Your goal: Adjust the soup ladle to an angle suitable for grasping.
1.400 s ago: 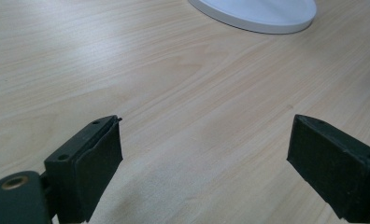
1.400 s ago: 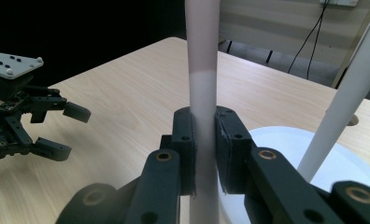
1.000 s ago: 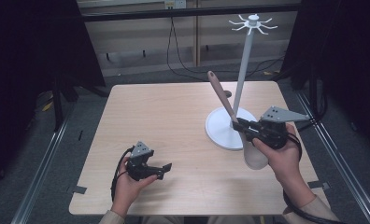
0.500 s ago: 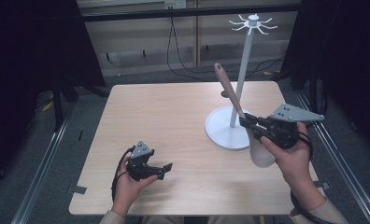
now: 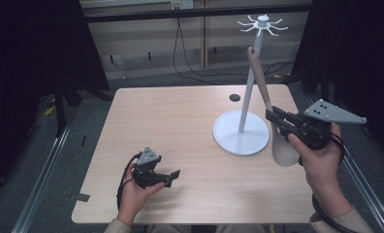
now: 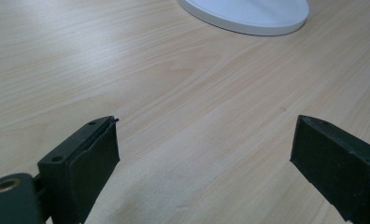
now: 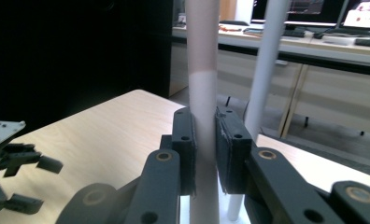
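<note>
A long spoon with a brown handle (image 5: 259, 77) and a pale bowl (image 5: 283, 148) is held off the table, handle up and tilted left, bowl down. My right gripper (image 5: 272, 116) is shut on its neck, just right of the white stand's pole (image 5: 248, 92). The stand has a round white base (image 5: 241, 133) and a ring of hooks (image 5: 263, 22) on top. In the right gripper view the jaws (image 7: 205, 135) pinch the spoon's shaft (image 7: 202, 60), with the pole (image 7: 267, 60) close behind. My left gripper (image 5: 173, 177) rests open on the table's near left, its jaws (image 6: 204, 154) wide apart and holding nothing.
The light wooden table (image 5: 180, 121) has a dark cable hole (image 5: 234, 97) near its far edge. The stand's base (image 6: 248, 11) lies ahead of the left gripper. Metal rails run along both sides of the table, and shelving stands behind it.
My right gripper has carried the spoon up and to the right, and its handle tip is now nearer the hooks. The left gripper has not moved.
</note>
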`<state>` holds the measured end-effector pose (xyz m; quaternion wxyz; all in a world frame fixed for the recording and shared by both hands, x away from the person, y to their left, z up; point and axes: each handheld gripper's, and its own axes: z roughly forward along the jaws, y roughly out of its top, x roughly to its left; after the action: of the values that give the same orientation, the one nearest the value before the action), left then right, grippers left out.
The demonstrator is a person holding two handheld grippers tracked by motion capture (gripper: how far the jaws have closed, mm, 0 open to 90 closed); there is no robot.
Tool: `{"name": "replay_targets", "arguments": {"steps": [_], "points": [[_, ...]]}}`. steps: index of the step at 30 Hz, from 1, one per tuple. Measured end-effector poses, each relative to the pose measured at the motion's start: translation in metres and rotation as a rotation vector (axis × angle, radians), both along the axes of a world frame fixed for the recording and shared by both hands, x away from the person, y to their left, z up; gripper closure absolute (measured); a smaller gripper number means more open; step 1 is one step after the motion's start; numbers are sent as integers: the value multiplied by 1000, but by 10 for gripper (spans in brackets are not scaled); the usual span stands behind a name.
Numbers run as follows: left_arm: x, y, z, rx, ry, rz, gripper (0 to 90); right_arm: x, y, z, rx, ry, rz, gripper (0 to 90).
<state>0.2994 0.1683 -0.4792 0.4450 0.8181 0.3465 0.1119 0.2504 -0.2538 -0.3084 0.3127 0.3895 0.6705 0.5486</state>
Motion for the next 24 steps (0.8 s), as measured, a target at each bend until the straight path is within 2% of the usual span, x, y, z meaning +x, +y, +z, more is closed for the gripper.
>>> {"name": "replay_targets", "arguments": {"steps": [9,14,24], "points": [[-1,-1,0,0,-3,5,77,-1,-12,6,32,-19,-37,793],[0,-1,-1,5,5,1,77,-2,-21,12,46,-43,-79,793],[0,-1,-1,8,1,3,78,9,-29,9,60,-25,-127,793]]}}
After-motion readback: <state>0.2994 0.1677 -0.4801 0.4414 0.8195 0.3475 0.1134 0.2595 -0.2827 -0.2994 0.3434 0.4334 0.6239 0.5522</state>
